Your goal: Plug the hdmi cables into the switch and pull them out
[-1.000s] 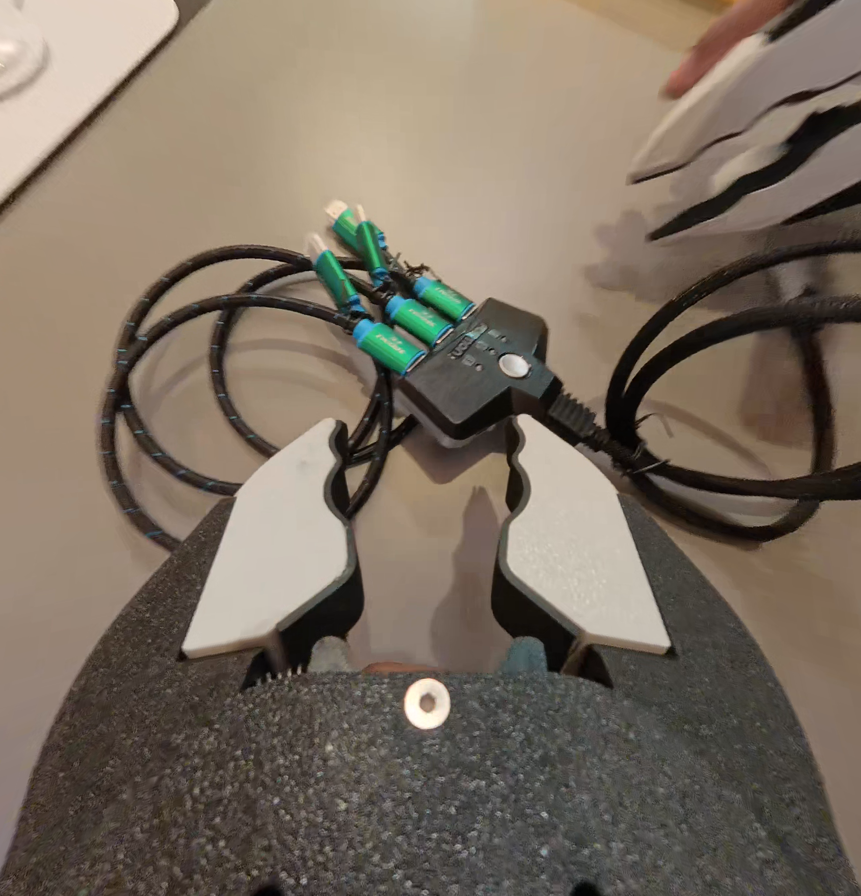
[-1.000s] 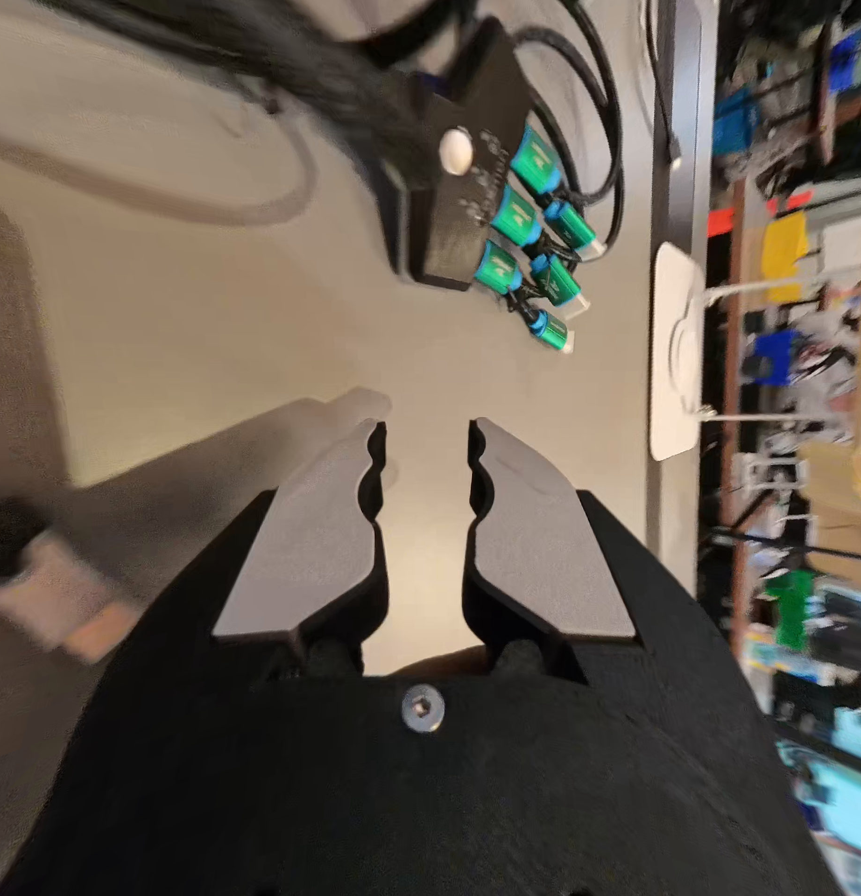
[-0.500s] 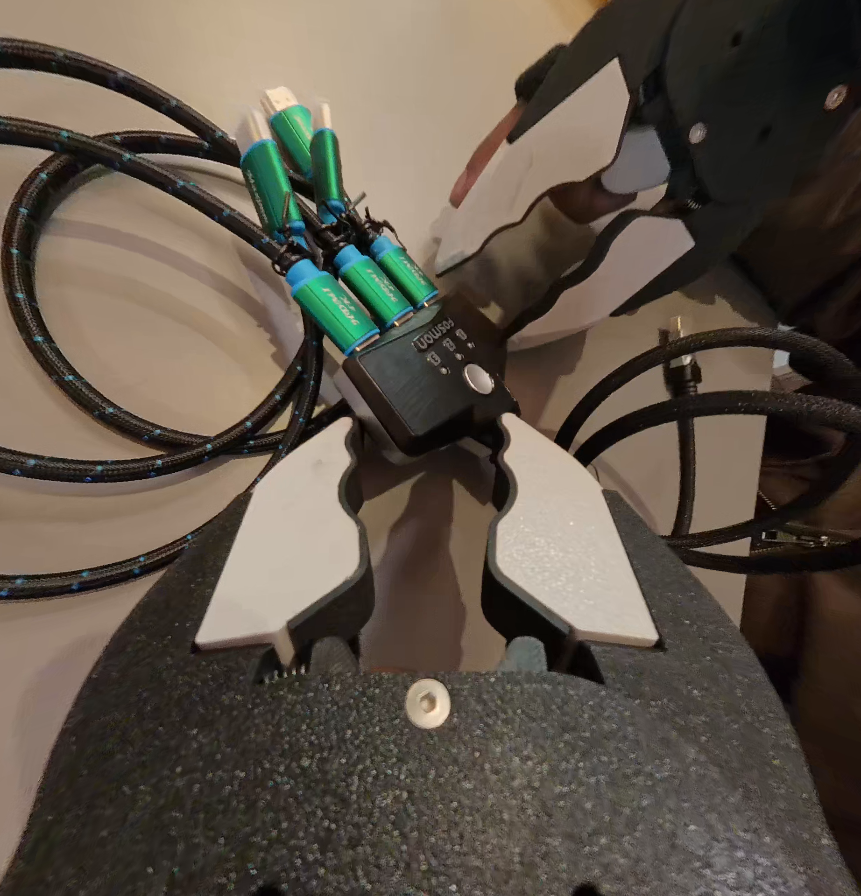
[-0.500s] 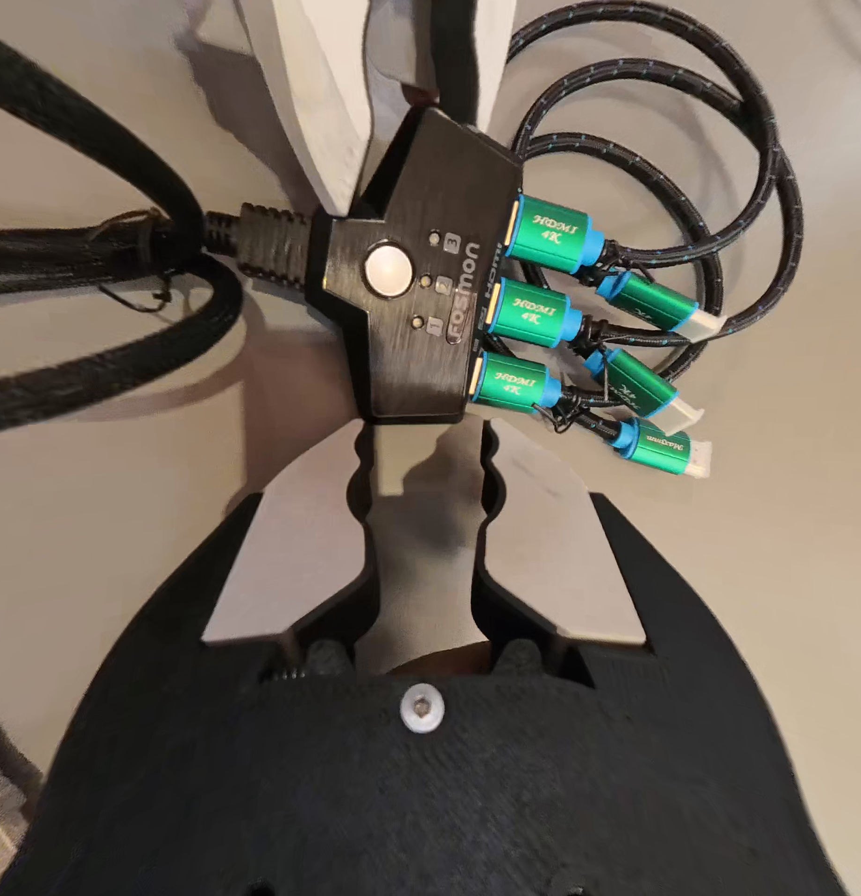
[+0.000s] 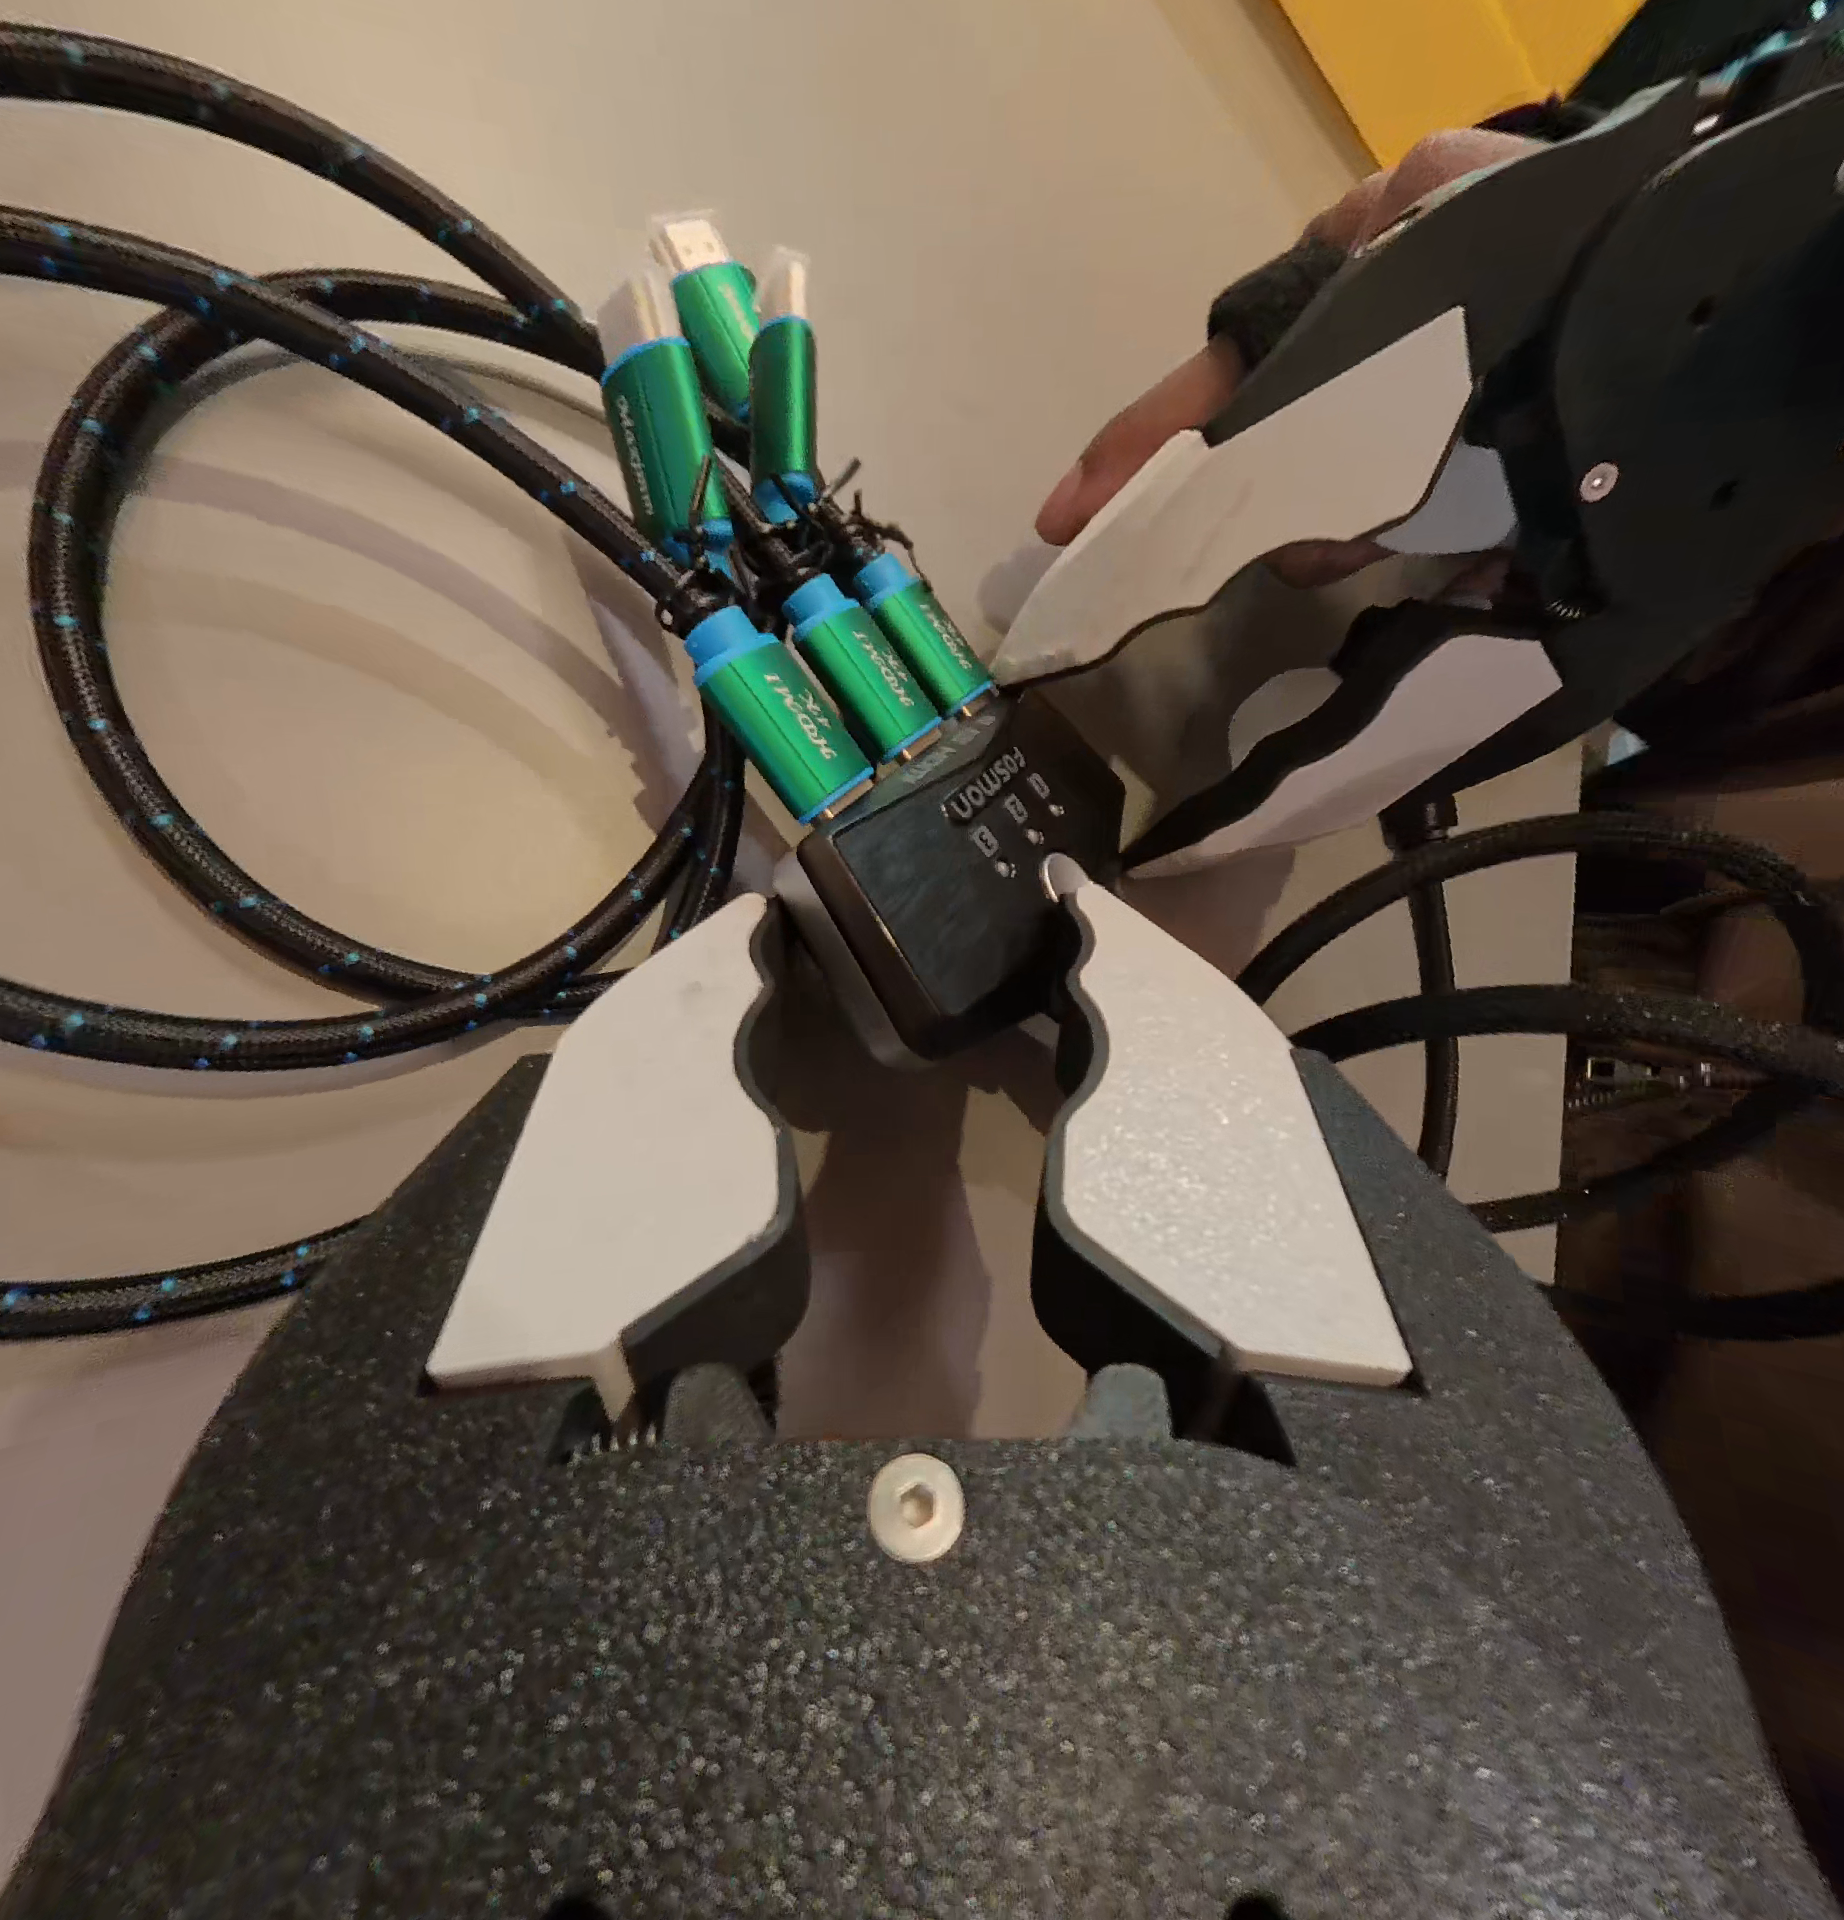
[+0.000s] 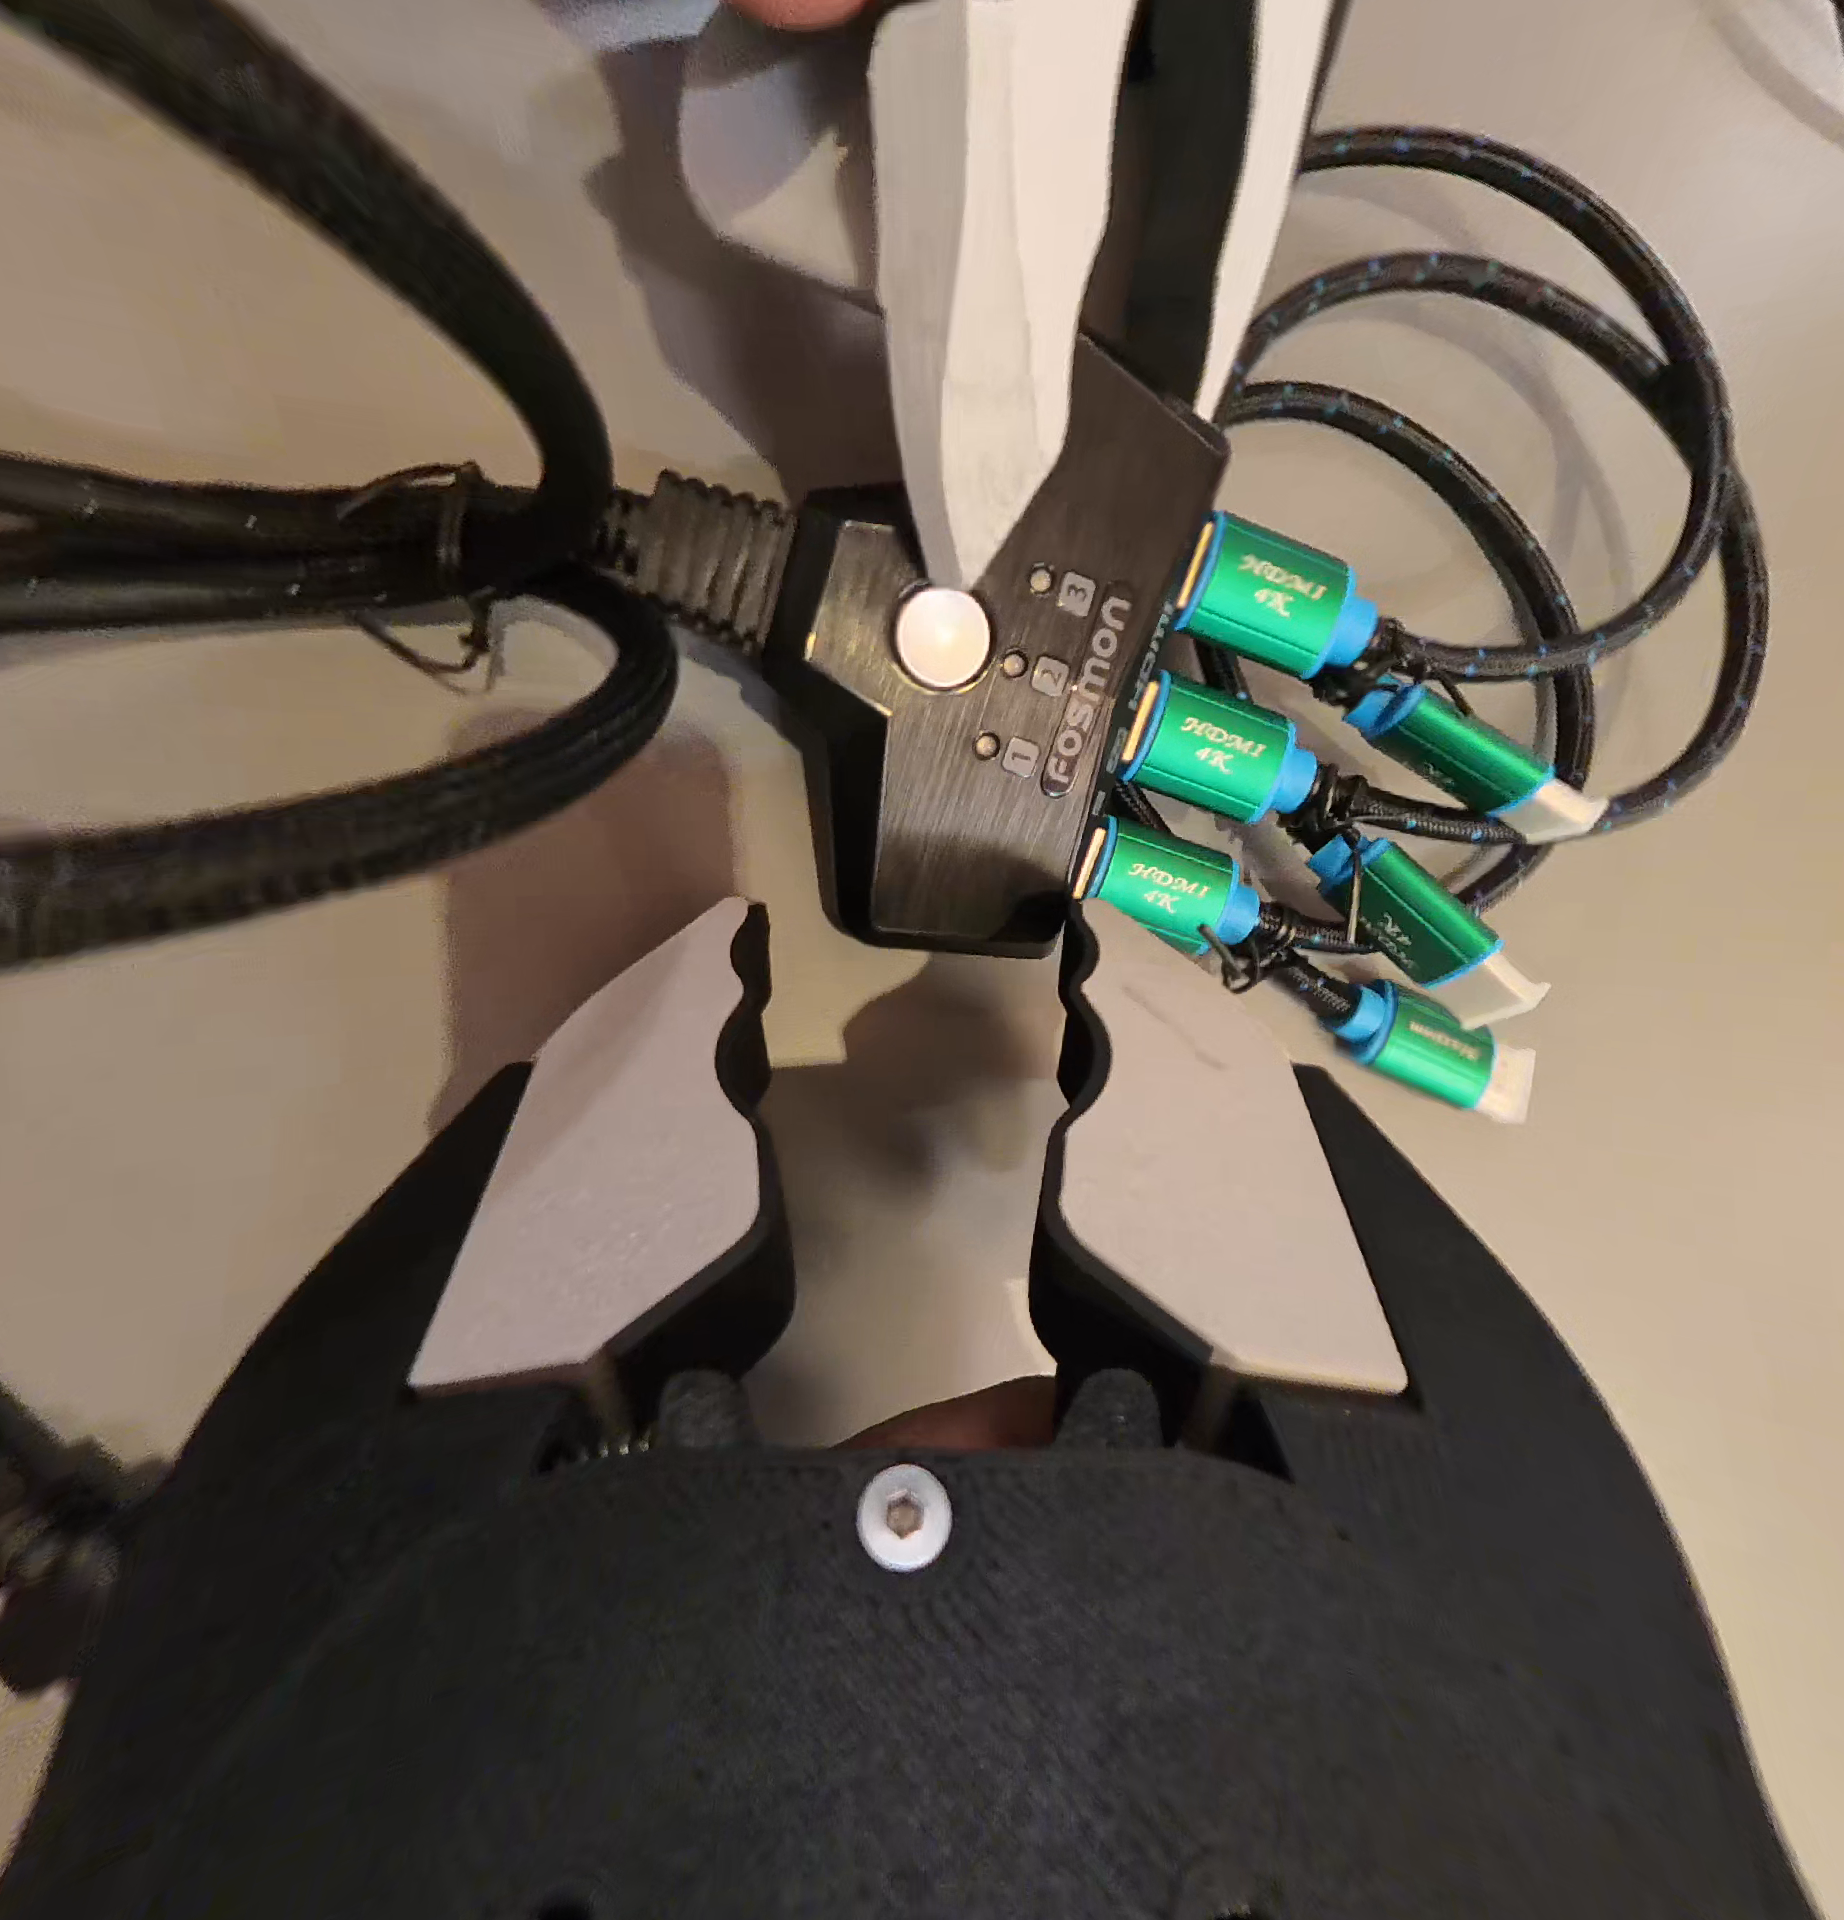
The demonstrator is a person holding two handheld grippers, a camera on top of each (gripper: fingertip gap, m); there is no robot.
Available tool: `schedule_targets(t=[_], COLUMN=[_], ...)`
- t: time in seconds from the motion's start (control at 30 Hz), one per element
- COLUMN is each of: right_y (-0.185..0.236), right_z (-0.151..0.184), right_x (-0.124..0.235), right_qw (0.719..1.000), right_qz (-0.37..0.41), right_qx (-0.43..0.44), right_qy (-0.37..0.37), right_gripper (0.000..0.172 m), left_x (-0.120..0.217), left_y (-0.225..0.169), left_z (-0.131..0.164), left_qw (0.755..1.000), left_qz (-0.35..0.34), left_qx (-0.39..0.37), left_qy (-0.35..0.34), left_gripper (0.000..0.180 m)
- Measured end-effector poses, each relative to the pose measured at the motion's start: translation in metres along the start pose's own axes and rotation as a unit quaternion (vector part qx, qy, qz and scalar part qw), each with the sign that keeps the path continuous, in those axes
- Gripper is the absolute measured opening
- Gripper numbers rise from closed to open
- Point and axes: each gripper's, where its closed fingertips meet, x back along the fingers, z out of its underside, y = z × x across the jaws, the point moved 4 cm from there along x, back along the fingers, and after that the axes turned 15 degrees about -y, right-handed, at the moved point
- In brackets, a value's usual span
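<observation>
while the left gripper (image 5: 913, 914) clamps the black switch box (image 5: 949, 914), the right gripper (image 6: 913, 935) gapes just beside it, gripping nothing.

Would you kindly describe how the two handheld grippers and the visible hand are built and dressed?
The left gripper has a speckled dark grey body, pale grey scalloped fingers and a silver screw. The right gripper is matt black with similar pale fingers. The hand behind it wears a dark fingerless glove.
</observation>
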Motion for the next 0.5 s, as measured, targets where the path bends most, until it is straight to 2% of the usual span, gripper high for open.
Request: schedule_targets(t=[0.27,0.37,0.5], right_y=[0.013,0.010,-0.011], right_z=[0.001,0.005,0.017], right_x=[0.006,0.011,0.028], right_qw=[1.000,1.000,0.997], right_qz=[-0.002,0.011,0.074], right_qx=[-0.001,0.001,-0.012], right_qy=[-0.005,-0.004,0.004], right_gripper=[0.053,0.047,0.045], left_x=[-0.004,-0.002,0.018], left_y=[0.010,0.018,0.027], left_z=[-0.012,-0.020,-0.037], left_qw=[0.997,0.995,0.981], left_qz=[0.039,0.002,-0.092], left_qx=[-0.055,-0.093,-0.169], left_qy=[0.044,0.030,-0.039], left_gripper=[0.046,0.050,0.046])
